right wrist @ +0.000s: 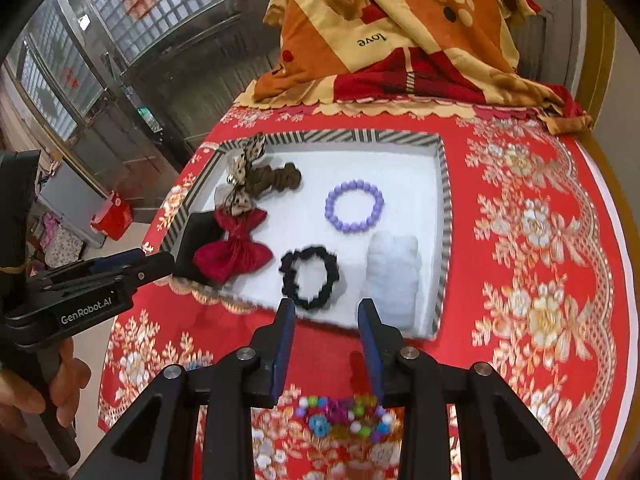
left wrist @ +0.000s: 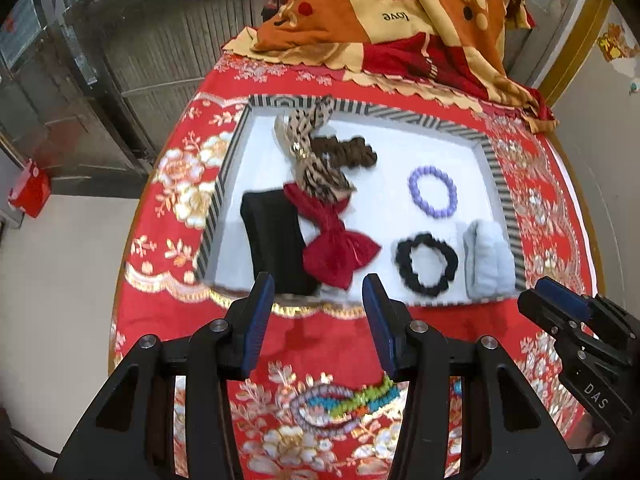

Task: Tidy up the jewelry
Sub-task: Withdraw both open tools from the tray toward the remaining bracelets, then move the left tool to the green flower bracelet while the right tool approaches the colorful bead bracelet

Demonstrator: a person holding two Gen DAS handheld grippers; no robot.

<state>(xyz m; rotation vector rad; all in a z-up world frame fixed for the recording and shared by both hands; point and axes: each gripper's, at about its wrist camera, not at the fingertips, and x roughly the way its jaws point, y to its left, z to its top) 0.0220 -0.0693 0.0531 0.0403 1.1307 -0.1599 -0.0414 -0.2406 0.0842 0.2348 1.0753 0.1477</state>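
Your left gripper (left wrist: 318, 312) had its blue-padded fingers (left wrist: 256, 320) spread wide with nothing between them, hanging over the red floral embroidered bedspread (left wrist: 332, 344) just short of the near rim of the shallow white tray with a black-and-white striped border (left wrist: 496, 176). Your right gripper (right wrist: 326, 332) had its fingers (right wrist: 284, 344) standing apart, narrower than the left pair, also released and empty, over the same near rim. Inside the tray, the flat black rectangular case (left wrist: 276, 240) lay in the near left corner, with the shiny red fabric bow (left wrist: 340, 248) overlapping its right edge. The leopard-print fabric bow (left wrist: 316, 156) sat behind the red one, reaching the far rim, and the brown ruffled scrunchie (left wrist: 352, 152) touched its right side. The lilac beaded bracelet (left wrist: 433, 191) lay toward the right side, well clear of the others. The black ruffled scrunchie (left wrist: 426, 264) rested near the near rim, just beside the pale blue fluffy cloth roll (left wrist: 488, 260) in the near right corner. Outside the tray, near the near edge of the bedspread, a bracelet of multicoloured beads (right wrist: 348, 420) lay below your right gripper, and a beaded band in teal, green and orange (left wrist: 360, 398) lay below your left one. A folded orange and cream blanket (left wrist: 400, 12) was heaped at the far edge. Your hand (right wrist: 44, 392) gripped the left tool's handle.
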